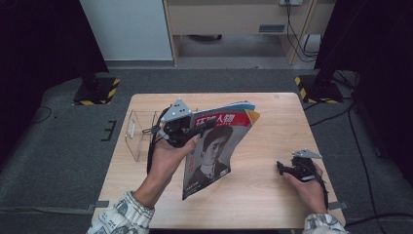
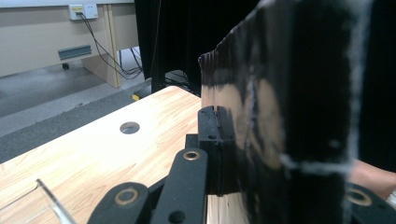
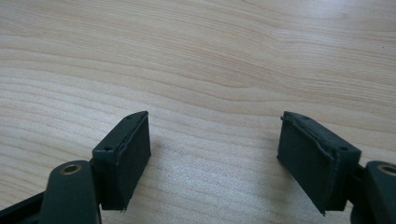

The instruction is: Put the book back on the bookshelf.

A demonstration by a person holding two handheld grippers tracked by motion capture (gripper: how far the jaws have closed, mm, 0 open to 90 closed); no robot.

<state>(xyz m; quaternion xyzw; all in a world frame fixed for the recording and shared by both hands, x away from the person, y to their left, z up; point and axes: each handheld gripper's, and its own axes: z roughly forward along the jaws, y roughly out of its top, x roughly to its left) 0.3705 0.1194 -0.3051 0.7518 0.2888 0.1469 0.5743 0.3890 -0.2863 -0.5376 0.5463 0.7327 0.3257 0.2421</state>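
Observation:
A magazine (image 1: 214, 146) with a red title band and a portrait on its cover hangs tilted above the middle of the wooden table (image 1: 272, 122). My left gripper (image 1: 192, 127) is shut on its upper left edge, the person's thumb resting on the cover. In the left gripper view the magazine (image 2: 280, 116) stands as a dark, blurred sheet clamped between the jaws, right in front of the lens. My right gripper (image 1: 283, 168) rests low over the table's right side, open, with bare wood between its fingers (image 3: 126, 149).
A clear plastic box (image 1: 141, 134) sits at the table's left edge, just behind the left hand; its rim (image 2: 51, 200) shows in the left gripper view. A round hole (image 2: 129, 127) is cut in the tabletop. Black stands with hazard-striped bases flank the table's far corners.

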